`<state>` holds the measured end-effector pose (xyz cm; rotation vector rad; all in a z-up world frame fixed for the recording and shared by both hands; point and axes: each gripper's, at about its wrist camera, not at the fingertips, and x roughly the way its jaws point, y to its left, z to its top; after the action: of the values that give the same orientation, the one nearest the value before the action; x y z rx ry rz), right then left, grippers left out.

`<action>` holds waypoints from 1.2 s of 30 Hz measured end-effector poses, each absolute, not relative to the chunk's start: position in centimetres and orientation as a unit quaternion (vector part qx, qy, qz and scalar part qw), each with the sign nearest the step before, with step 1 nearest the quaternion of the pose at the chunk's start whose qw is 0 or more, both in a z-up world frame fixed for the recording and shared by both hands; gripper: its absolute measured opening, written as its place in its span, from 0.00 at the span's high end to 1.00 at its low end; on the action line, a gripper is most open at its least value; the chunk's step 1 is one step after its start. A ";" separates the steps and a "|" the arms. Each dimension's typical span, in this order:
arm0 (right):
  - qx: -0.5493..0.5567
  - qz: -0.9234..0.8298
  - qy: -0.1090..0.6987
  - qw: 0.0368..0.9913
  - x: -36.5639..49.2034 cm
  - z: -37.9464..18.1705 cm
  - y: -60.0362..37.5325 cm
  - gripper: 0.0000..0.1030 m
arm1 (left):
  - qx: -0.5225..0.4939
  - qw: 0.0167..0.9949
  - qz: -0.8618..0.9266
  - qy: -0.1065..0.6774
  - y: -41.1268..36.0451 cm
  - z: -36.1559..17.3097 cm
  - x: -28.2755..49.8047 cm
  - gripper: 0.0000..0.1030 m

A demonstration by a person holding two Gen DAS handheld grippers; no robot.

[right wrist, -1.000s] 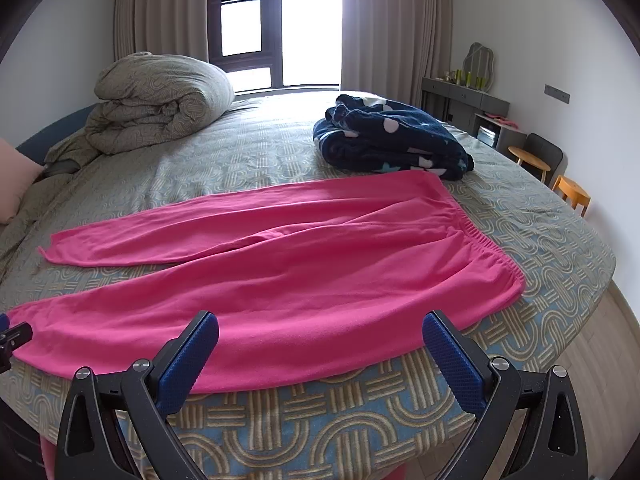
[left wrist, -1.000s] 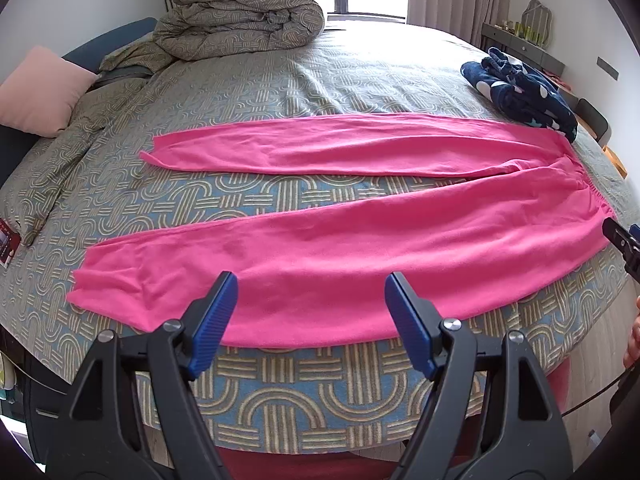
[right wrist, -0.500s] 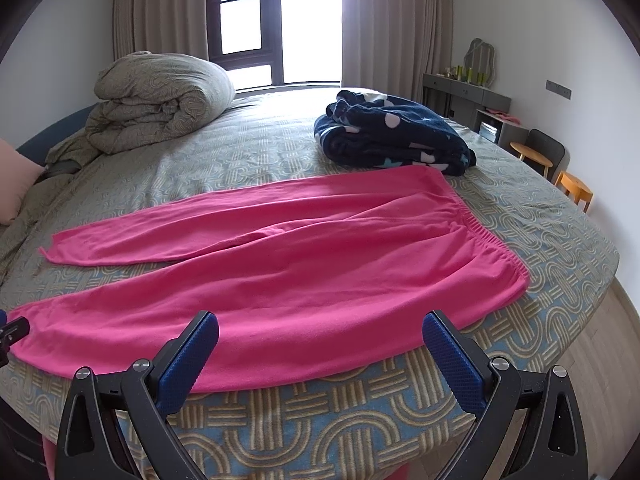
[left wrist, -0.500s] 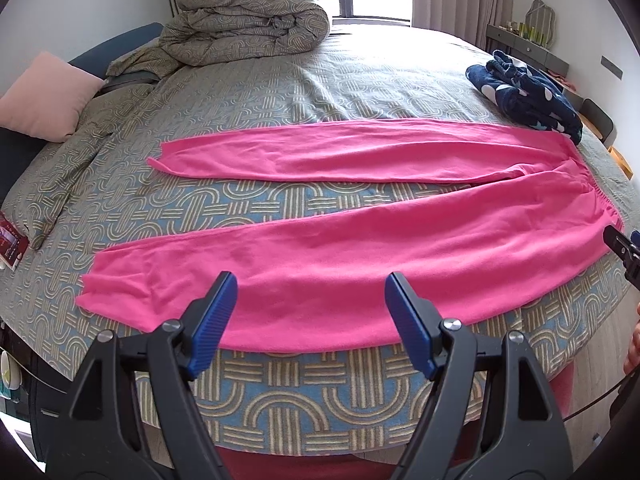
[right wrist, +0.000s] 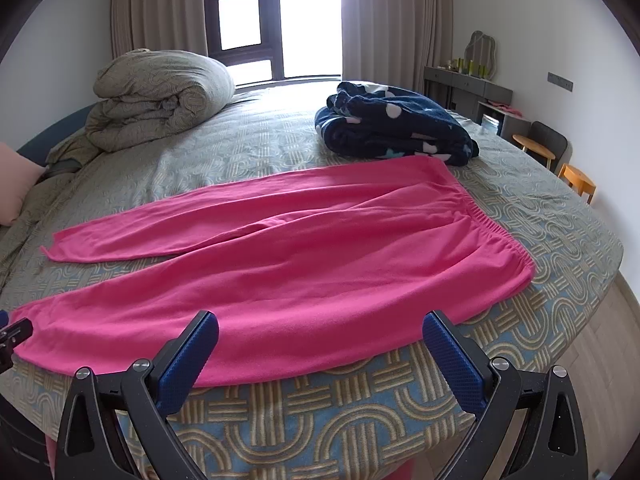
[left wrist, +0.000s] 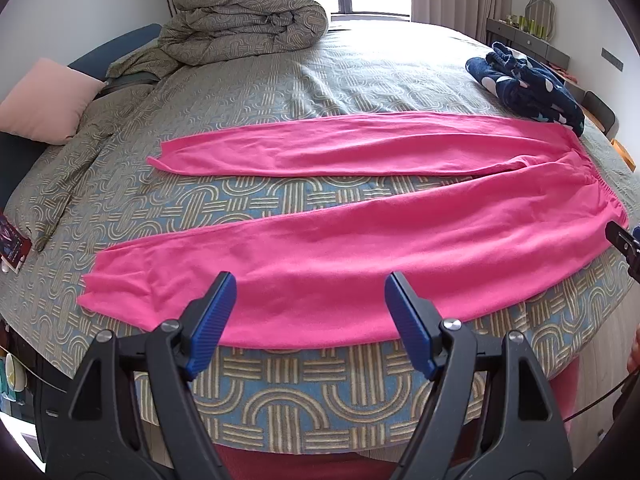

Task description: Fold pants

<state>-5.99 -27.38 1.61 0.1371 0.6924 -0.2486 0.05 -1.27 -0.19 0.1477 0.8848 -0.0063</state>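
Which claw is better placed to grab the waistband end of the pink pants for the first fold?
Right. The right claw is open near the waistband, while the open left claw faces the near leg toward the cuff.

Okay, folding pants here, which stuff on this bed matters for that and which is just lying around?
For the job:
- bright pink pants, spread flat, legs apart
- open left gripper
- open right gripper

Just lying about:
- navy blanket with white spots
- rolled grey patterned duvet
- pale pink pillow
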 end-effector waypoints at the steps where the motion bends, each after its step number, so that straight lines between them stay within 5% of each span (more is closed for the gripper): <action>1: 0.067 -0.121 0.339 0.931 -6.0 1.6 -27.4 0.00 | 0.075 0.899 -0.002 0.431 -1.3 -0.2 0.0 0.25; 36: 0.082 -0.106 0.348 0.928 -6.1 1.0 -27.8 0.00 | 0.056 0.895 -0.006 0.442 -0.8 -1.0 -0.1 0.25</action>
<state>-6.12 -27.79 1.01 0.1684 0.7129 -0.2171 -0.10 -0.80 -1.02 0.1165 0.9159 -0.0125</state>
